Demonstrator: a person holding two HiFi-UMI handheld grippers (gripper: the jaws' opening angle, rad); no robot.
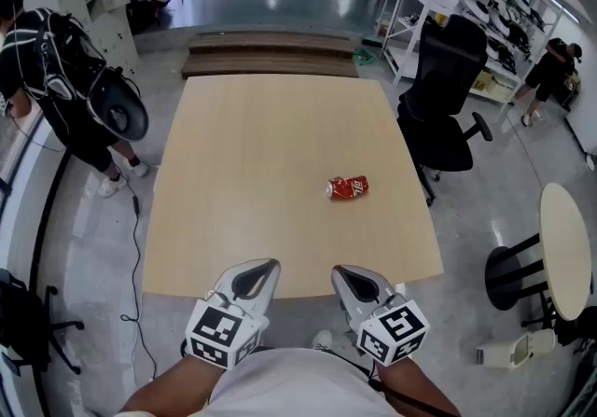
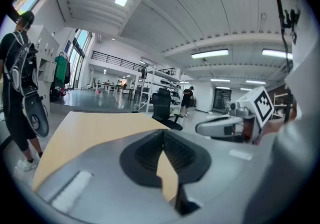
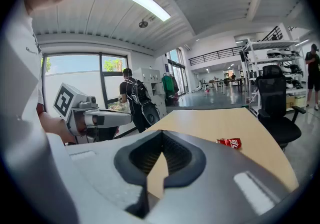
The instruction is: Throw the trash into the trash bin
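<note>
A crushed red can point(image 1: 348, 187) lies on its side on the light wooden table point(image 1: 252, 154), right of the middle; the right gripper view shows the can point(image 3: 229, 142) too, ahead and to the right. My left gripper point(image 1: 268, 268) and right gripper point(image 1: 340, 272) hover side by side at the table's near edge, well short of the can. Both have their jaws closed tip to tip with nothing between them, as the left gripper point(image 2: 163, 132) and right gripper point(image 3: 162, 133) views show. No trash bin is in view.
A black office chair point(image 1: 448, 93) stands at the table's right side, and a round side table point(image 1: 569, 247) further right. A person with a black backpack point(image 1: 65, 79) stands at the left. Wooden steps point(image 1: 270, 53) lie beyond the far edge. A cable runs along the floor at the left.
</note>
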